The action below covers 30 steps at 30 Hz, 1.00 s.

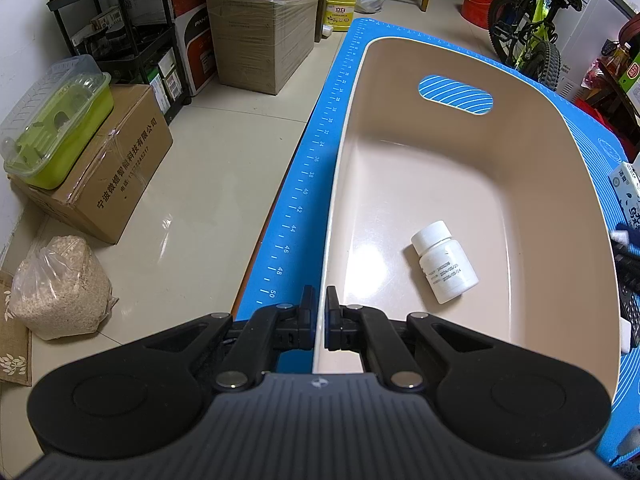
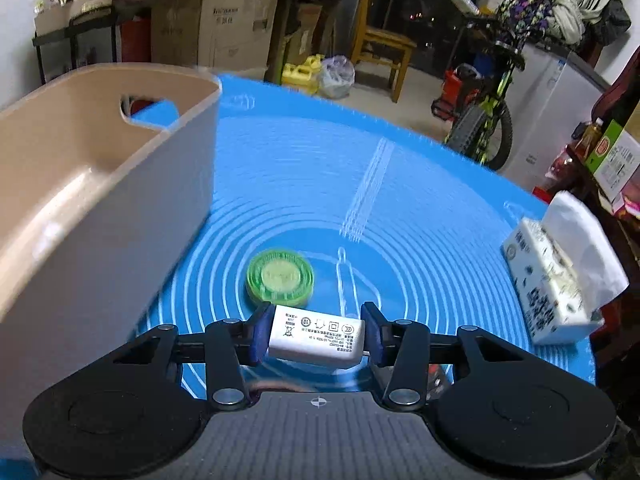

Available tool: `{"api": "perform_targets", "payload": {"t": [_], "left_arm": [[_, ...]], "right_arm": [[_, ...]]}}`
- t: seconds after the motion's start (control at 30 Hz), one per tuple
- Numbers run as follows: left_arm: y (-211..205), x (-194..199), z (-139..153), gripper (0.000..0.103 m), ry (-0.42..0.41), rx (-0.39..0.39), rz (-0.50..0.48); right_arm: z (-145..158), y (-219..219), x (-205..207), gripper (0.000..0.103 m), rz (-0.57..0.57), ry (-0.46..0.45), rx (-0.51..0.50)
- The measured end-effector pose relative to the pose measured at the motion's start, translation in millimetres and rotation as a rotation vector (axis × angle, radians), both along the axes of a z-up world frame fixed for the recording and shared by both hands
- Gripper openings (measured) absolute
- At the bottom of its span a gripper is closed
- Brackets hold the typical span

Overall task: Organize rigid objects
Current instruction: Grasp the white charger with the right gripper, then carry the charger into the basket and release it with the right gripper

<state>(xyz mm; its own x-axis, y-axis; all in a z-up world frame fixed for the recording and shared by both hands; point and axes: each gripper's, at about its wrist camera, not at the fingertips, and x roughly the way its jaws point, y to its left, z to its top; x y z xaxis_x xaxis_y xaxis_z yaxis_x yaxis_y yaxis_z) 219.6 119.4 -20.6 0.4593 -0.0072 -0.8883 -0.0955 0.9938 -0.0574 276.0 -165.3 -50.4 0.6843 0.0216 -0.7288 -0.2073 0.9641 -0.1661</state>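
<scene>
One white charger (image 2: 316,336) clamped in the right hand-held gripper (image 2: 316,334); left hand-held gripper (image 1: 318,312) pinches the bin (image 1: 320,320) rim, one bottle (image 1: 444,266) inside.

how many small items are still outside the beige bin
2: the white charger clamped in the right gripper above the blue mat, and the green round case lying on the mat beside the beige bin. Others may be hidden.

The left wrist camera looks steeply down along its fingers at the near rim of the beige bin (image 1: 552,184) — very close; the right wrist camera sits lower, facing across the blue mat (image 2: 420,184); both views share bin, mat and the bicycle (image 1: 528,32) beyond.
</scene>
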Motion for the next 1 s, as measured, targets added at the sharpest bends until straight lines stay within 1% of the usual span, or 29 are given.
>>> {"api": "perform_targets", "payload": {"t": [0.17,0.37,0.53,0.6,0.7,0.9,1.0], "left_arm": [[0,0,0,0.005,0.000,0.000,0.000],[1,0,0,0.005,0.000,0.000,-0.001],[1,0,0,0.005,0.000,-0.001,-0.001],[1,0,0,0.005,0.000,-0.003,0.000],[0,-1,-1,0.005,0.000,-0.005,0.001],[-1,-1,-1,0.005,0.000,-0.011,0.003],[-2,-1,-1,0.005,0.001,-0.012,0.003]], "right_arm": [[39,15,-5,0.052,0.038,-0.091,0.014],[83,43,-9,0.052,0.117,-0.201,0.059],[98,74,0,0.052,0.187,-0.213,0.099],[97,89,3,0.052,0.216,-0.212,0.094],[89,113,10,0.052,0.254,-0.183,0.085],[61,144,37,0.052,0.260,-0.079,0.056],[45,155,46,0.052,0.257,-0.028,0.020]]}}
